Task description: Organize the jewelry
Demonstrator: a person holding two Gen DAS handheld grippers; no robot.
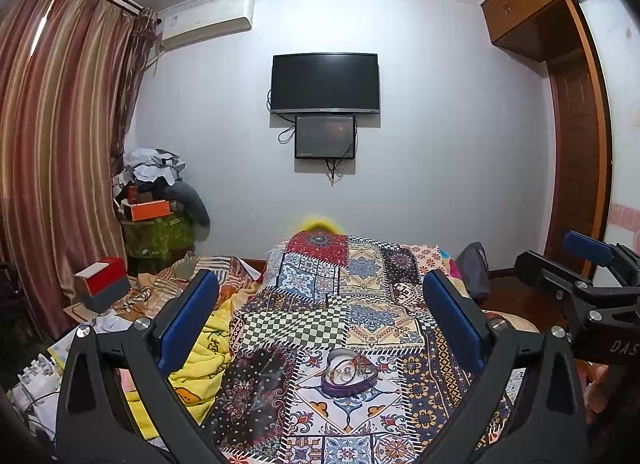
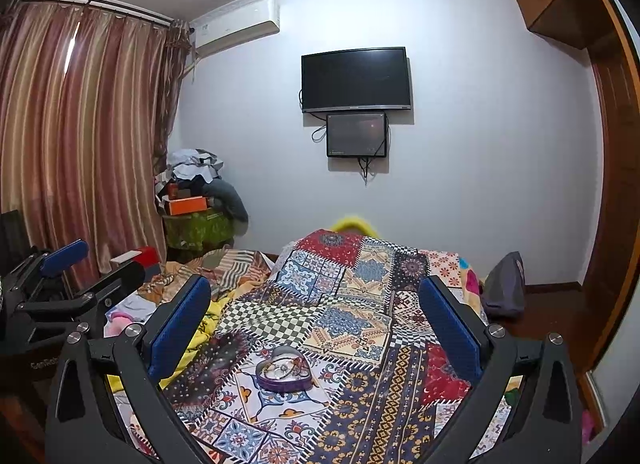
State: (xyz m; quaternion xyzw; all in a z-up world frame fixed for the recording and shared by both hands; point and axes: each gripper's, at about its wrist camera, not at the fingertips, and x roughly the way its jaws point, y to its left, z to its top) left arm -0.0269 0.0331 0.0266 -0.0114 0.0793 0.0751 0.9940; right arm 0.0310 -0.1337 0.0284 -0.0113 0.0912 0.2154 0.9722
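While both grippers hang open above the heart box [image 1: 351, 374] | left gripper [image 1: 320, 312], right gripper [image 2: 316, 312] | lower slowly, pinch one ring.

My room is lit evenly and fairly dimly from indoors; the pale wall [image 1: 420, 124] takes a cool violet cast. Daylight glows through a slit in the curtain [image 1: 44, 32]. Both fisheye views bend straight lines and darken at the corners. The near bedspread [image 2: 360, 404] looks slightly soft, shadows faint.
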